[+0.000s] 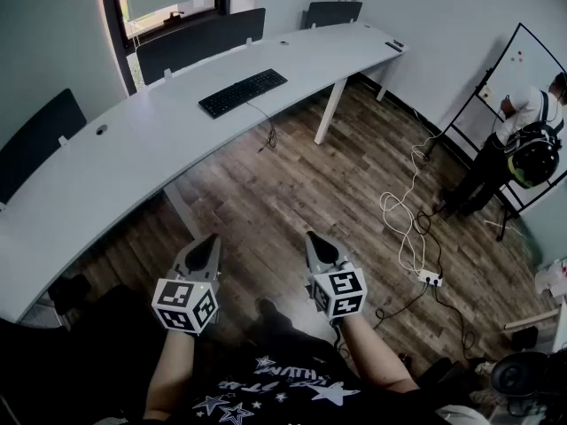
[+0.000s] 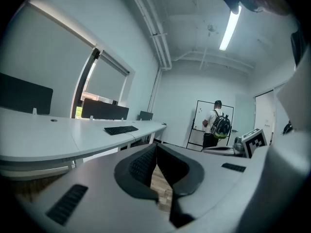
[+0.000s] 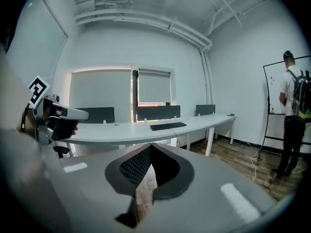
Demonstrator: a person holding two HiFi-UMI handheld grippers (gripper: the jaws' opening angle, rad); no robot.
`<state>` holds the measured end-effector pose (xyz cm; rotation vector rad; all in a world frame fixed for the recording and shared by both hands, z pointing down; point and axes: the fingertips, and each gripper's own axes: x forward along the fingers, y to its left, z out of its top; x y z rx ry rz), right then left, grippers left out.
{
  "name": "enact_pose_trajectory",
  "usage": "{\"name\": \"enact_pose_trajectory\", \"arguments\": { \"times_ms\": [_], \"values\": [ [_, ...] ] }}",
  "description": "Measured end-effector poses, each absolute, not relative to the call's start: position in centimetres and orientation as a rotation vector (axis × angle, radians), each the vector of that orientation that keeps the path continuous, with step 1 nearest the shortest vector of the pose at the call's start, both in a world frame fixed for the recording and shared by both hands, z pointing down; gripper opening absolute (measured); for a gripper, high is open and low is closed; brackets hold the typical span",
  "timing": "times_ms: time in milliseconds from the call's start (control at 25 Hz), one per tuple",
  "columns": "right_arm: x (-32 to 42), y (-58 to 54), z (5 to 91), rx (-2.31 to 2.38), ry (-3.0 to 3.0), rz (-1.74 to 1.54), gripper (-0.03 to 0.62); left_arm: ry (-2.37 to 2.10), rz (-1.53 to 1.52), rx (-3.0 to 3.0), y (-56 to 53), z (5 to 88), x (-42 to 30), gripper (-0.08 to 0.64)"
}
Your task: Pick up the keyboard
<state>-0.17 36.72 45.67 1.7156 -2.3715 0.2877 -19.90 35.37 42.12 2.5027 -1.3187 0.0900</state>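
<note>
A black keyboard [image 1: 242, 92] lies on the long curved white desk [image 1: 133, 158], its cable hanging off the front edge. It also shows far off as the keyboard [image 2: 120, 129] in the left gripper view and the keyboard [image 3: 168, 126] in the right gripper view. My left gripper [image 1: 205, 243] and right gripper [image 1: 316, 239] hover side by side over the wooden floor, well short of the desk. Both are shut with nothing between the jaws, as the left gripper [image 2: 156, 147] and right gripper [image 3: 150, 147] views confirm.
Dark partition panels [image 1: 199, 39] line the desk's far edge. A person with a backpack [image 1: 523, 144] stands at a whiteboard [image 1: 509, 87] on the right. White cables and a power strip [image 1: 430, 278] lie on the floor at right. A desk leg [image 1: 330, 110] stands below the keyboard.
</note>
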Motion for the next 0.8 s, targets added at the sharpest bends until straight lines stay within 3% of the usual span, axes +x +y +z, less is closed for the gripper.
{"name": "enact_pose_trajectory", "arguments": {
  "times_ms": [800],
  "values": [
    [-2.9, 42.2, 46.8, 1.702, -2.430, 0.334, 0.003, -1.319, 0.108, 2.511, 40.1, 43.1, -21.9, 0.011]
  ]
}}
